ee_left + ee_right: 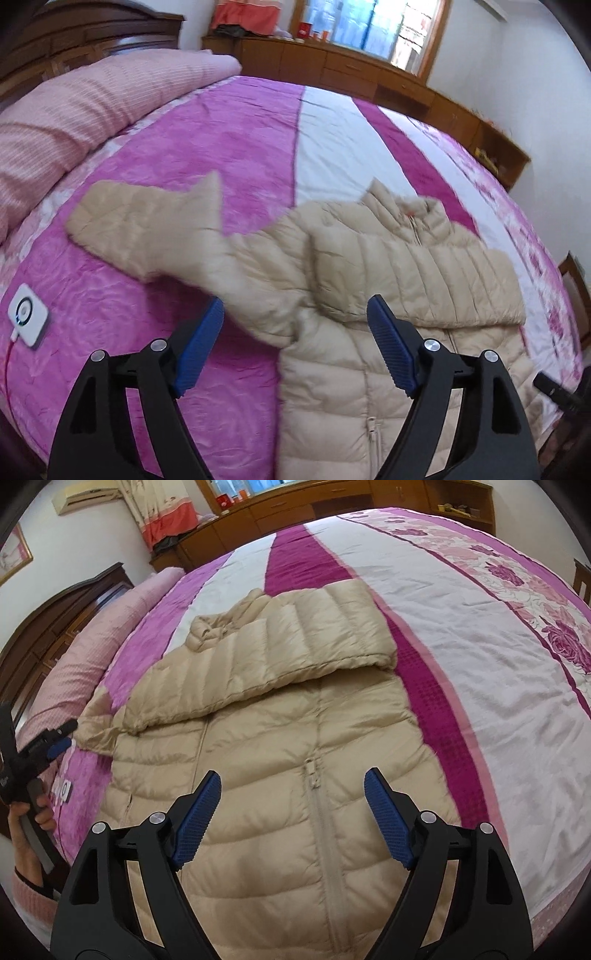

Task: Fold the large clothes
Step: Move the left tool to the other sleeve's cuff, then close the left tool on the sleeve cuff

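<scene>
Jacket [280, 775]: a beige quilted one, lying front up on the bed [480, 635], hem toward the near edge, collar toward the far side, zip closed down the middle. Both tongs hang above it with nothing in them. The right tongs [291, 805] stand spread over the lower front, either side of the zip [314, 771], pads clear of the cloth. The left tongs [295, 332] are likewise spread, above the seam where the left sleeve [147, 229] leaves the body; that sleeve lies flung outward onto the pink cover toward the pillow [92, 103] side, with its cuff kinked. Farther on, the right sleeve [295, 635] is already laid across the chest, just below the collar [210, 627].

The step in hand, as I judge it, is bringing the left sleeve in to match. To do it well, pinch the sleeve near the cuff rather than at the shoulder, lift it just enough to clear the padding, and lay it across the chest on top of the folded sleeve, flat and unkinked. The puffy fill will spring back, so press the crease down before letting go. Keep the right tongs low on the body to stop it sliding on the smooth cover. A small white pad [27, 319] with a cord lies near the left edge; stay off it.
</scene>
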